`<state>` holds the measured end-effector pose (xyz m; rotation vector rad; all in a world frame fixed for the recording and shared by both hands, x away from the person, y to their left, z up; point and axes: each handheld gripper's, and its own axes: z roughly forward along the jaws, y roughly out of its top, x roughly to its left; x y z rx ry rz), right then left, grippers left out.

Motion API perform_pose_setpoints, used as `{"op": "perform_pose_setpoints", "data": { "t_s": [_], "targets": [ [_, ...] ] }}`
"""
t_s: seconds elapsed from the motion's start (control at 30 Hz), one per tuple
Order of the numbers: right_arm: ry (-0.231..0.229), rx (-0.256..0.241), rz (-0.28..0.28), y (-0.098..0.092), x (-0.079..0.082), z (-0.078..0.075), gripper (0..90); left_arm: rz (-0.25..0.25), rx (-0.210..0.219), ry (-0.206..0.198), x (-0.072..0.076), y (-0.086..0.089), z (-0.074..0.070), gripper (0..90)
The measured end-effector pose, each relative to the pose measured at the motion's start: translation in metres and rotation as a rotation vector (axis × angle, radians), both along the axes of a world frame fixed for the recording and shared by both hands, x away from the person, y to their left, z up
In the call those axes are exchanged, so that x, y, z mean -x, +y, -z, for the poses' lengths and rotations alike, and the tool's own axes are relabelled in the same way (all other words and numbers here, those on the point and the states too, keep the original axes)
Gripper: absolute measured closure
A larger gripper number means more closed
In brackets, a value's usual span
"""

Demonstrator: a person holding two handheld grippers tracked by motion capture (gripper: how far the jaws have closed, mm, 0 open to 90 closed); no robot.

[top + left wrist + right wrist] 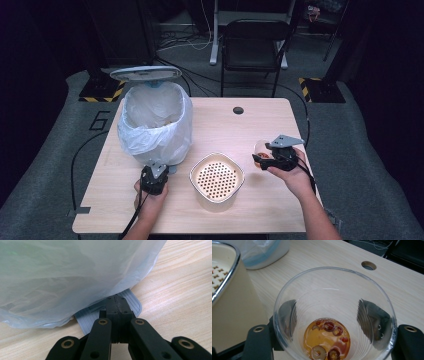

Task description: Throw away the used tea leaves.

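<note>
Right hand-held gripper clasps cup (amber liquid) — left closed; touching pedal.

The tabletop is pale wood with rounded corners and a round cable hole near its far edge. At the far left stands a pedal bin lined with a translucent white bag, lid up, its grey ribbed pedal low over the wood. Near the front, about mid-table, sits a cream strainer bowl with a perforated insert.
</note>
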<state>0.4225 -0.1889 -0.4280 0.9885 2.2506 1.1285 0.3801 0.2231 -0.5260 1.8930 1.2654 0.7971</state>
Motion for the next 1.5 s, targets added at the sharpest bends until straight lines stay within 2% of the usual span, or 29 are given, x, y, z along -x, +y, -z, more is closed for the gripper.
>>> {"op": "perform_pose_setpoints", "data": {
  "t_s": [0.37,0.43,0.57,0.73,0.87,1.3,1.5],
  "targets": [
    [-0.026,0.015,-0.087,0.017,-0.015,-0.011,33.1,0.002,-0.003,0.006,0.000,0.000,0.000,90.0],
    [-0.044,0.016,-0.099,0.019,-0.019,-0.013,33.6,-0.004,0.001,-0.009,0.000,0.000,0.001,90.0],
    [-0.055,0.028,-0.110,0.025,-0.023,-0.016,34.5,-0.004,0.003,-0.008,0.000,0.000,0.001,90.0],
    [-0.075,0.049,-0.155,0.032,-0.029,-0.019,35.6,-0.005,0.007,-0.008,0.000,0.000,0.001,90.0],
    [-0.111,0.066,-0.185,0.040,-0.031,-0.023,36.5,-0.005,0.004,-0.009,0.000,0.000,0.001,90.0],
    [-0.174,-0.015,-0.243,0.052,-0.041,-0.034,36.7,-0.003,0.008,-0.007,0.000,0.000,0.001,90.0],
    [-0.211,0.030,-0.288,0.063,-0.039,-0.037,36.7,-0.004,0.008,-0.007,0.000,0.000,0.001,90.0]
  ]
}}
